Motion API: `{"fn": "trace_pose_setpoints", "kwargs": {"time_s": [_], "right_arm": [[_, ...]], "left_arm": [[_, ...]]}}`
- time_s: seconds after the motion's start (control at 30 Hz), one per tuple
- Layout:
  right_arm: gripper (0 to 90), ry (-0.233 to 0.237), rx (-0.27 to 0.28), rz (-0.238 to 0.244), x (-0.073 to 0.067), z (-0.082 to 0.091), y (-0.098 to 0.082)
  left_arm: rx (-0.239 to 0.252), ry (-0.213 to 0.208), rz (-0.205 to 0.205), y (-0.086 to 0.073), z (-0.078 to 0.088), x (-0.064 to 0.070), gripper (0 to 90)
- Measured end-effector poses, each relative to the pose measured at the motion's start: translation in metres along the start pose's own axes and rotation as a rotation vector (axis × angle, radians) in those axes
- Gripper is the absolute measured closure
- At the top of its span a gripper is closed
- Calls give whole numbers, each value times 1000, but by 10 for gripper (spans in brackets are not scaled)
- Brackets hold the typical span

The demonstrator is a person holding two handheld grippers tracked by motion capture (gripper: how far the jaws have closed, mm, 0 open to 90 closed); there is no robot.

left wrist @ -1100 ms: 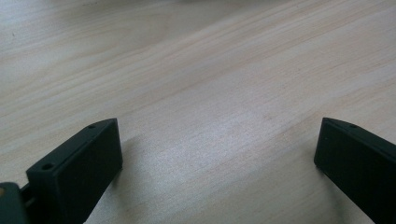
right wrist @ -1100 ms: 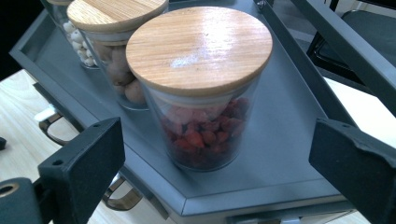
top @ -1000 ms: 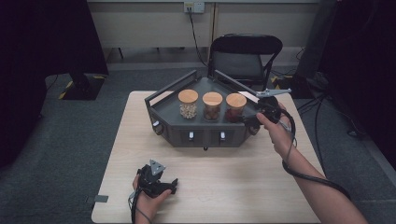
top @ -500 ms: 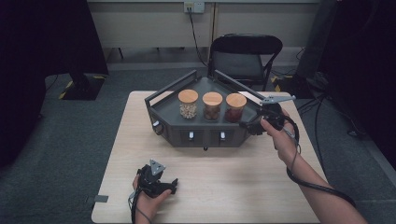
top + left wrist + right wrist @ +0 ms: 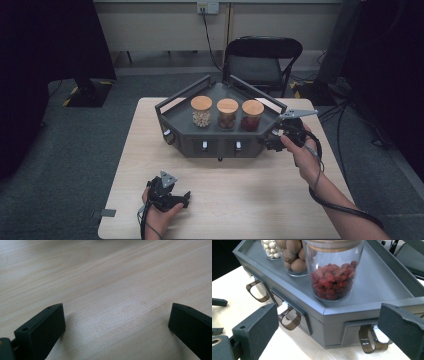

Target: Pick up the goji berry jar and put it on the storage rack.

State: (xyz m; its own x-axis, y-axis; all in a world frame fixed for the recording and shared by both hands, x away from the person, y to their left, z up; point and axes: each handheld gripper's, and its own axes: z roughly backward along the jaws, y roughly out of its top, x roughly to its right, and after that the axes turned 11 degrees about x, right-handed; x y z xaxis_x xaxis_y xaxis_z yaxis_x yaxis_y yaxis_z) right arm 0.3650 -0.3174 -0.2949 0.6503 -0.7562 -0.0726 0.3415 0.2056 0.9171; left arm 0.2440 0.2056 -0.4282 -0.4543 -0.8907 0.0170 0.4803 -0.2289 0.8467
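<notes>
Pale wood table (image 5: 240, 210); grey carpet (image 5: 65, 160); folding chair (image 5: 262, 55) behind.

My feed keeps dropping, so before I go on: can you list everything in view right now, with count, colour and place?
Table: one, light wood, centre of the high view.
Drawer unit: one, dark grey, angular, far half of the table, with a tray top.
Jars: three, clear glass with wooden lids, in a row on the tray; white balls at left, brown nuts in the middle, red dried fruit at right.
Drawer handles: brown translucent loops along the unit's front faces.
Folding chair: one, black, behind the table.
Wall socket: one, on the far wall.
Left gripper: black, open, low over the table's near edge.
Right gripper: black, open, by the unit's right corner drawer.
</notes>
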Motion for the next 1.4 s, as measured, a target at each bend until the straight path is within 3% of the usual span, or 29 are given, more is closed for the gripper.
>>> {"fn": "trace_pose_setpoints", "kwargs": {"time_s": [0.77,1.1,1.4], "right_arm": [[23,32,12,-2,-5,16,-32],[18,56,5,-26,-2,25,-61],[18,69,-30,-14,-5,30,-88]], "left_arm": [[0,0,0,0,0,0,0],[0,0,0,0,0,0,1],[0,0,0,0,0,0,0]]}}
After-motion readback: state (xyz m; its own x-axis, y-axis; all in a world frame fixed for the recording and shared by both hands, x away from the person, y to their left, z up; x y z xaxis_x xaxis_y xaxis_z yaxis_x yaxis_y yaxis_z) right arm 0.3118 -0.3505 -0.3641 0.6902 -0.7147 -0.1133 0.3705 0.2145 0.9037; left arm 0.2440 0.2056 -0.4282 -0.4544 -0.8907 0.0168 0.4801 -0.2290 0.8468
